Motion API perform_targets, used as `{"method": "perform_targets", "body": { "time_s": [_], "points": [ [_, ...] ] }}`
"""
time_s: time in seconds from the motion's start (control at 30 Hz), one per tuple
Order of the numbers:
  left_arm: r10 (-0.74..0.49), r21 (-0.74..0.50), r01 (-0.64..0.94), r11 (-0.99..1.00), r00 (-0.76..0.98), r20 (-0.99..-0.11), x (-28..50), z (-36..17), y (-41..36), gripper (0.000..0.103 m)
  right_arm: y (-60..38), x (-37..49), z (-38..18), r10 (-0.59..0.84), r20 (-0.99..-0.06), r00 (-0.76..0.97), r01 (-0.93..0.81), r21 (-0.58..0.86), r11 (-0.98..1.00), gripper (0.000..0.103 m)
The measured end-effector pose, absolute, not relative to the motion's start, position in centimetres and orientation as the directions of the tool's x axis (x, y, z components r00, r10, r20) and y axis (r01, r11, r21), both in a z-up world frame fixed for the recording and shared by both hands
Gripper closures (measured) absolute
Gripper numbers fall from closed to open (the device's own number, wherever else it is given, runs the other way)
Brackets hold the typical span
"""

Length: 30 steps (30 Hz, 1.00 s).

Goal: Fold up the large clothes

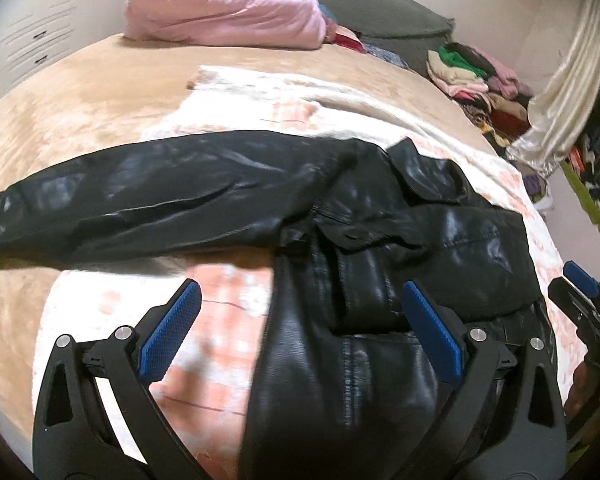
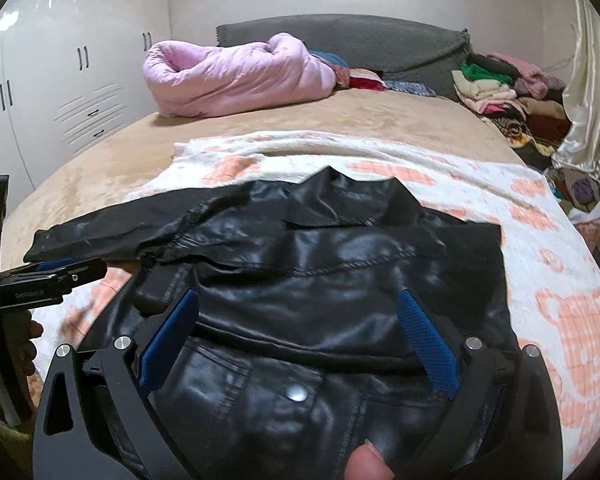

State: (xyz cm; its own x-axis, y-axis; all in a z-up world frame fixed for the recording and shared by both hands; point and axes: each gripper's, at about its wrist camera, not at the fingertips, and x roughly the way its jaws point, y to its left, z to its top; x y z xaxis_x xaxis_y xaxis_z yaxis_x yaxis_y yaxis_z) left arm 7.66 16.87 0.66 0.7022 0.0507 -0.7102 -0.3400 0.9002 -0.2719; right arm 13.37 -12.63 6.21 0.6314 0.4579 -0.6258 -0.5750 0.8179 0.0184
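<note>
**Black jacket spread on the bed, both grippers wide and empty**

The jacket (image 2: 320, 280) lies across a white and orange blanket (image 2: 540, 280) on the bed (image 2: 100, 160), collar toward the headboard and one sleeve (image 1: 120, 196) stretched out flat to the left. It looks like leather or an imitation of it: shiny, thick, with stitched seams and a metal snap (image 2: 298, 393) near the hem. I would expect it to be fairly heavy and to hold a crease stiffly instead of draping, and the glossy surface may slide between smooth pads.

The left gripper (image 1: 300, 332) hovers over the jacket's left side with its fingers spread apart, holding nothing. The right gripper (image 2: 296, 344) hangs over the lower front, released too, nothing between its blue pads. A fingertip (image 2: 366, 462) shows at the bottom edge of the right view.

Good places to take hold seem to be the sleeve cuff, the shoulder seam or the thick hem, where doubled material gives the pads something to bite on.

A pink quilt (image 2: 240, 80) sits rolled near the headboard, and a pile of clothes (image 2: 500, 88) lies to the right. There is small lettering on the left gripper's body in the right view, too blurred to read; I see no brand on the jacket.
</note>
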Motion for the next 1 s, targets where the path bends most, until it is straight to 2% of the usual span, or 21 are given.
{"method": "perform_targets", "body": {
  "time_s": [0.53,0.7,1.0],
  "points": [
    [0.181,-0.289,-0.500,0.817,0.698,-0.693,4.5,1.2,24.1,0.010,-4.8,11.4,7.3,0.516,-0.609,0.603,-0.666,-0.029,0.745,0.004],
    [0.182,-0.330,-0.531,0.781,0.699,-0.692,3.7,0.9,26.2,0.010,-2.8,10.9,7.2,0.528,-0.610,0.591,-0.686,-0.037,0.726,0.004],
    [0.269,-0.354,-0.635,0.687,0.675,-0.687,1.4,0.5,30.0,0.010,0.3,10.4,6.7,0.552,-0.614,0.564,-0.719,-0.036,0.694,0.004]
  ]
}}
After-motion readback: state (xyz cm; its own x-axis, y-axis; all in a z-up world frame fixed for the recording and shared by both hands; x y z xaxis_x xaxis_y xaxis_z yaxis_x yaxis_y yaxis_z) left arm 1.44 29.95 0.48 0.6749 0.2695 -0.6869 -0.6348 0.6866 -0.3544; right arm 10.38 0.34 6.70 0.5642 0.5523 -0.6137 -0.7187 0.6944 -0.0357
